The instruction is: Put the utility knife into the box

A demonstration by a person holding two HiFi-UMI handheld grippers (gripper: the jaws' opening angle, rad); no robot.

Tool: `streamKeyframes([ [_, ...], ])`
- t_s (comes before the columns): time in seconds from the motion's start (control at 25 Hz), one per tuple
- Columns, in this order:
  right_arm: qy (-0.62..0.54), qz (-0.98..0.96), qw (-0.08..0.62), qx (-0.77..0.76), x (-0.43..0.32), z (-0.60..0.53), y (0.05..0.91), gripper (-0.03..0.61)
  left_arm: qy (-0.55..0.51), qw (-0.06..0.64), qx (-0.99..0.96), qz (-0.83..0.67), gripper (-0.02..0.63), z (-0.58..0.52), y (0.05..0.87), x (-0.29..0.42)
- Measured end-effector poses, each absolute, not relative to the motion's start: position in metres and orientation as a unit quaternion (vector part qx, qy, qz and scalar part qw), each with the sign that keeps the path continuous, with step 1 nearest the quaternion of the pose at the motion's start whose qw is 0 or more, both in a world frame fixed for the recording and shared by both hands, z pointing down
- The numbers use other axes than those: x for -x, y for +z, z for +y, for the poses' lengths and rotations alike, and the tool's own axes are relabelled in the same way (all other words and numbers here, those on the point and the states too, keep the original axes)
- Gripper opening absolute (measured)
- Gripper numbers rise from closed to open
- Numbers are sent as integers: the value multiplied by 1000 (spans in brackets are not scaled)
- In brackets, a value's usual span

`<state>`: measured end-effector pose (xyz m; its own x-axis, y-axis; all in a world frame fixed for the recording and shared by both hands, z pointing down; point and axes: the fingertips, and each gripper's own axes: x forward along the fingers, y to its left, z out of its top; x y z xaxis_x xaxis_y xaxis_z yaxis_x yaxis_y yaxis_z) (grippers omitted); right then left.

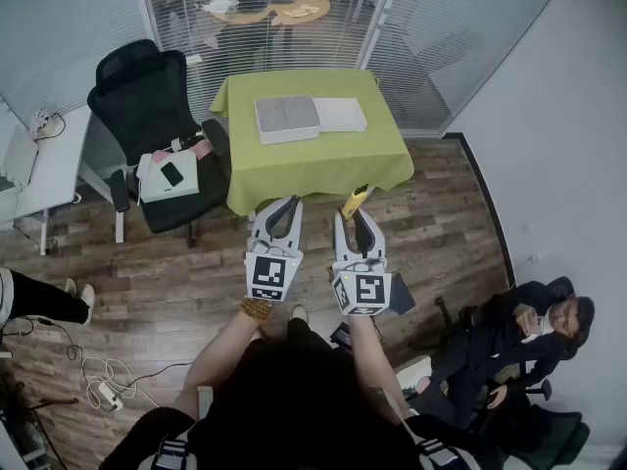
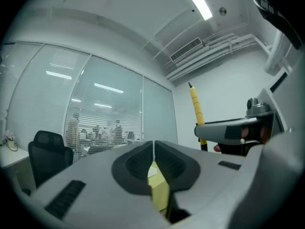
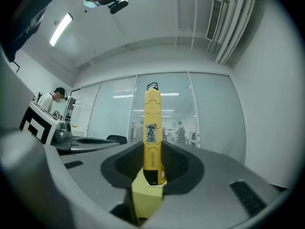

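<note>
A brown wood-plank floor (image 1: 147,262) runs under a square table draped in lime-green cloth (image 1: 323,169) and a black office chair (image 1: 142,91). Glass partition walls with white blinds (image 1: 59,18) stand behind; a long ceiling strip light (image 2: 204,6) glows.

— What colour is the utility knife (image 3: 152,132)?
— Yellow, black at the tip, with a dark printed label.
— And the cloth (image 1: 323,164)?
— Lime green. The box (image 1: 309,117) is half grey, half white.
— The rest?
— Black chair (image 1: 147,96), brown wood-plank floor (image 1: 147,272). The left gripper (image 1: 292,202) and right gripper (image 1: 353,212) are grey, their marker cubes patterned in black-and-white squares
</note>
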<state>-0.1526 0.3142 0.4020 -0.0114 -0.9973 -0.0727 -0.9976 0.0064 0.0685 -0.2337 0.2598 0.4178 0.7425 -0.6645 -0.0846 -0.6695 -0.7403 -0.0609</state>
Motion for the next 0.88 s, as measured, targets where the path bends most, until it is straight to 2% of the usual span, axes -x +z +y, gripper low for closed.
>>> streamKeyframes([
  [0.88,28,739,54,671,53,304,406,110,9,76,922,379,21,261,416,137],
])
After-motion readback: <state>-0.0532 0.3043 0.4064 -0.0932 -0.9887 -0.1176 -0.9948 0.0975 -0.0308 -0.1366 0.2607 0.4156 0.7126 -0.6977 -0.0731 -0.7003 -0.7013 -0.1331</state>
